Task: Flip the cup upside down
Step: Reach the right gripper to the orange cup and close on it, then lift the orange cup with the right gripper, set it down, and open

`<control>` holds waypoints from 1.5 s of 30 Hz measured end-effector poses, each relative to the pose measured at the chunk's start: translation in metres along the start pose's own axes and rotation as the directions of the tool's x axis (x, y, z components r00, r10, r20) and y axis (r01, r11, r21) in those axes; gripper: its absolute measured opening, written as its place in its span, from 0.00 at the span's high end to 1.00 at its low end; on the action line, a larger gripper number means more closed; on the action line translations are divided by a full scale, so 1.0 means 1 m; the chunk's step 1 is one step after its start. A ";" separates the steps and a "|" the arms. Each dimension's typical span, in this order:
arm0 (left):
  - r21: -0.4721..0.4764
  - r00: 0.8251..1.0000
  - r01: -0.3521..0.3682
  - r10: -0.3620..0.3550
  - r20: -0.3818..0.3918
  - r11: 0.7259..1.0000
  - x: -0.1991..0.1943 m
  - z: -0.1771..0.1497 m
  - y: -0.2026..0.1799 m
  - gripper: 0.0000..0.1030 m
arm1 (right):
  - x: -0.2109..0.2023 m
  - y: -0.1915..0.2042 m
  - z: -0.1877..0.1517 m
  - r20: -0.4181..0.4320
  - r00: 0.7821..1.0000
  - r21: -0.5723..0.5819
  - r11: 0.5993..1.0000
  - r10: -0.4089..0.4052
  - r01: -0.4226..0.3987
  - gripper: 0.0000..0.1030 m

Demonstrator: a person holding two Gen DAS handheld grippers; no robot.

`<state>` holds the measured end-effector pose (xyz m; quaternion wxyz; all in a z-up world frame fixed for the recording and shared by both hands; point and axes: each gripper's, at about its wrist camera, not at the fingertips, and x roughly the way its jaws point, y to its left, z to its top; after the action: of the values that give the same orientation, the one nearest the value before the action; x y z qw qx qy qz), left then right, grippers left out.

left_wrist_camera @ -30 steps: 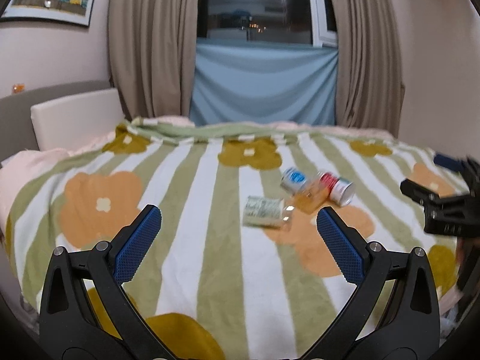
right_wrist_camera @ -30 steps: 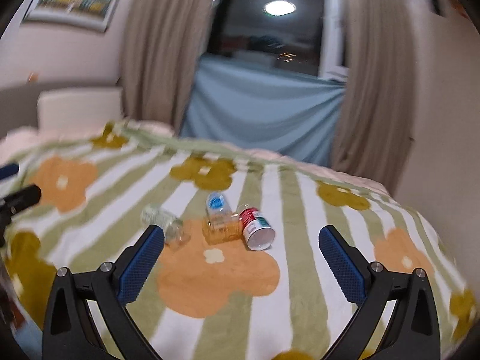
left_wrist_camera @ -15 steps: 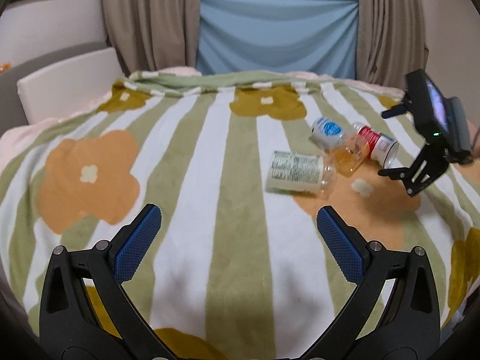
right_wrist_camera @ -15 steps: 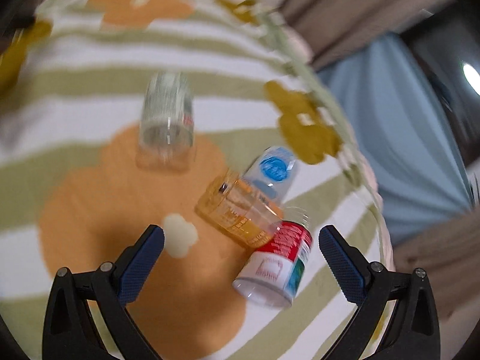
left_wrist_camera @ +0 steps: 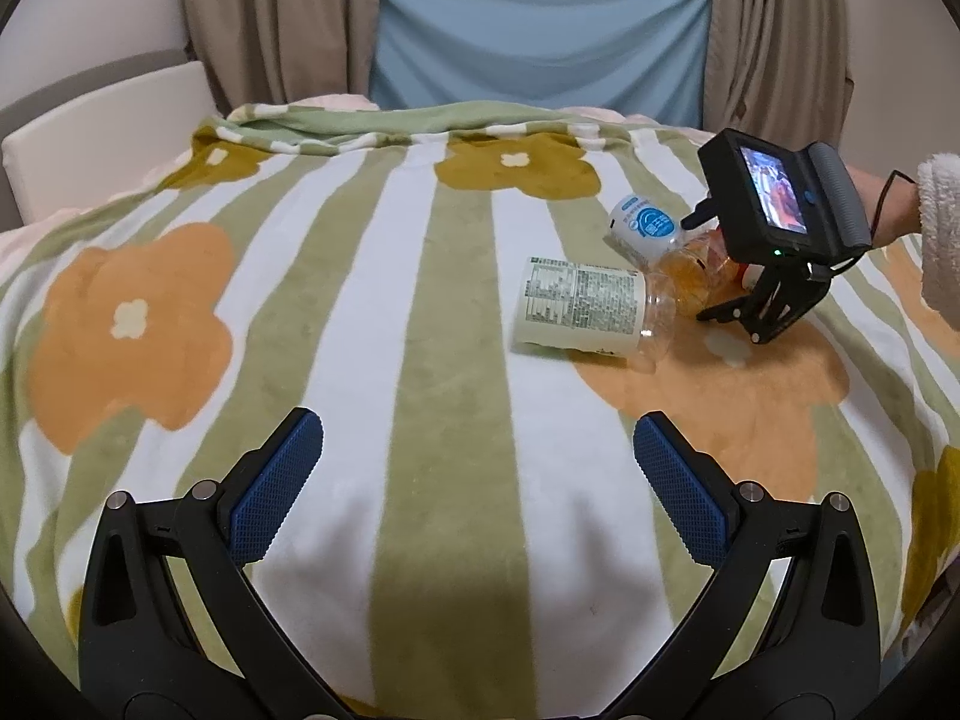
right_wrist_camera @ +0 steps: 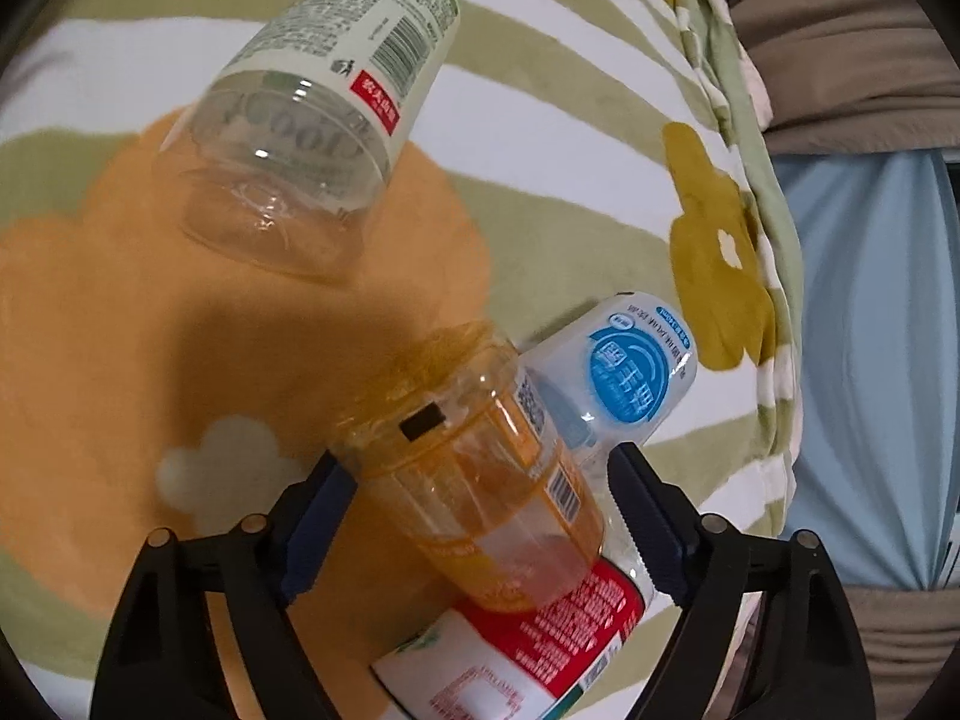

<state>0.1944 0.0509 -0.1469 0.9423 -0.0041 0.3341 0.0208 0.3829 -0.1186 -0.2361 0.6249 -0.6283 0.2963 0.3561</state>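
Note:
Several plastic cups lie on their sides on the flowered blanket. A clear orange cup (right_wrist_camera: 480, 480) lies between the open jaws of my right gripper (right_wrist_camera: 474, 504); the fingers flank it, contact unclear. Beside it lie a blue-labelled cup (right_wrist_camera: 624, 384), a red-labelled cup (right_wrist_camera: 528, 648) and a clear cup with a white label (right_wrist_camera: 324, 96). In the left wrist view the white-labelled cup (left_wrist_camera: 582, 312), the blue-labelled cup (left_wrist_camera: 645, 228) and the orange cup (left_wrist_camera: 690, 276) show, with the right gripper (left_wrist_camera: 762, 312) over them. My left gripper (left_wrist_camera: 474, 480) is open and empty, nearer the bed's front.
The blanket (left_wrist_camera: 420, 300) covers a bed with green and white stripes and orange flowers. A pale headboard (left_wrist_camera: 102, 120) stands at the left. Curtains (left_wrist_camera: 276, 18) and a blue cloth (left_wrist_camera: 540, 24) hang behind.
My right gripper has dropped down onto the cluster of cups and now straddles the orange cup. My left gripper has moved a little closer to the blanket.

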 end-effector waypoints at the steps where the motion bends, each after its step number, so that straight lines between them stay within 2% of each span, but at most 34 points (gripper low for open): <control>1: -0.002 1.000 0.001 -0.001 0.000 1.000 0.000 0.000 0.000 0.00 | 0.000 -0.001 0.001 0.001 1.000 0.005 1.000 0.007 -0.007 0.24; 2: -0.006 1.000 0.003 -0.003 0.000 1.000 0.000 0.000 0.001 0.00 | 0.000 -0.003 0.002 0.004 1.000 0.010 1.000 0.011 -0.011 0.30; 5: -0.011 1.000 0.005 -0.005 0.002 1.000 -0.002 0.001 0.002 0.00 | -0.002 -0.005 0.004 0.005 1.000 0.020 1.000 0.004 -0.004 0.39; 7: -0.012 1.000 0.007 -0.006 0.006 1.000 -0.004 0.001 0.002 0.00 | -0.006 -0.006 0.005 0.009 1.000 0.036 0.999 0.002 -0.002 0.39; 12: -0.012 1.000 0.011 -0.011 0.029 1.000 -0.017 0.002 0.001 0.00 | -0.022 -0.006 0.007 0.015 0.998 0.100 0.993 0.069 -0.070 0.40; 15: -0.015 0.999 0.017 -0.017 0.045 1.000 -0.029 0.002 0.003 0.00 | -0.040 0.000 0.009 0.014 0.996 0.107 0.990 0.088 -0.089 0.40; 18: -0.014 0.998 0.024 -0.023 0.059 1.000 -0.043 0.002 0.004 0.00 | -0.064 0.005 0.012 -0.002 0.991 0.160 0.978 0.133 -0.131 0.40; 21: -0.015 0.996 0.036 -0.034 0.079 0.999 -0.062 -0.001 0.006 0.00 | -0.095 0.022 0.015 -0.025 0.976 0.233 0.950 0.217 -0.206 0.40; 24: -0.024 0.995 0.052 -0.050 0.085 0.998 -0.076 -0.007 0.009 0.00 | -0.119 0.053 0.020 -0.046 0.951 0.318 0.907 0.304 -0.275 0.40; 28: -0.039 0.994 0.077 -0.074 0.082 0.996 -0.092 -0.017 0.013 0.00 | -0.127 0.093 0.022 -0.071 0.903 0.452 0.820 0.425 -0.350 0.40; 34: -0.040 0.993 0.099 -0.096 0.075 0.994 -0.110 -0.029 0.015 0.00 | -0.100 0.112 0.019 -0.142 0.871 0.599 0.742 0.470 -0.303 0.40; 40: -0.036 0.992 0.109 -0.107 0.061 0.993 -0.122 -0.034 0.017 0.00 | -0.075 0.111 0.022 -0.141 0.845 0.673 0.675 0.516 -0.301 0.39; 42: -0.039 0.992 0.116 -0.114 0.054 0.992 -0.122 -0.035 0.017 0.00 | -0.070 0.108 0.023 -0.123 0.843 0.691 0.655 0.523 -0.306 0.38; 43: -0.046 0.992 0.123 -0.121 0.048 0.991 -0.122 -0.035 0.017 0.00 | -0.070 0.107 0.022 -0.114 0.842 0.700 0.644 0.527 -0.308 0.34; 44: -0.051 0.991 0.127 -0.125 0.041 0.991 -0.122 -0.034 0.017 0.00 | -0.069 0.105 0.020 -0.092 0.839 0.716 0.621 0.536 -0.318 0.20; 45: -0.054 0.991 0.130 -0.129 0.037 0.990 -0.122 -0.035 0.016 0.00 | -0.066 0.095 0.018 -0.068 0.840 0.729 0.602 0.539 -0.327 0.12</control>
<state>0.0773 0.0614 -0.0974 0.9466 -0.0517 0.3167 -0.0311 0.2658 -0.1093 -0.2361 0.6572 -0.3000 0.6374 0.2679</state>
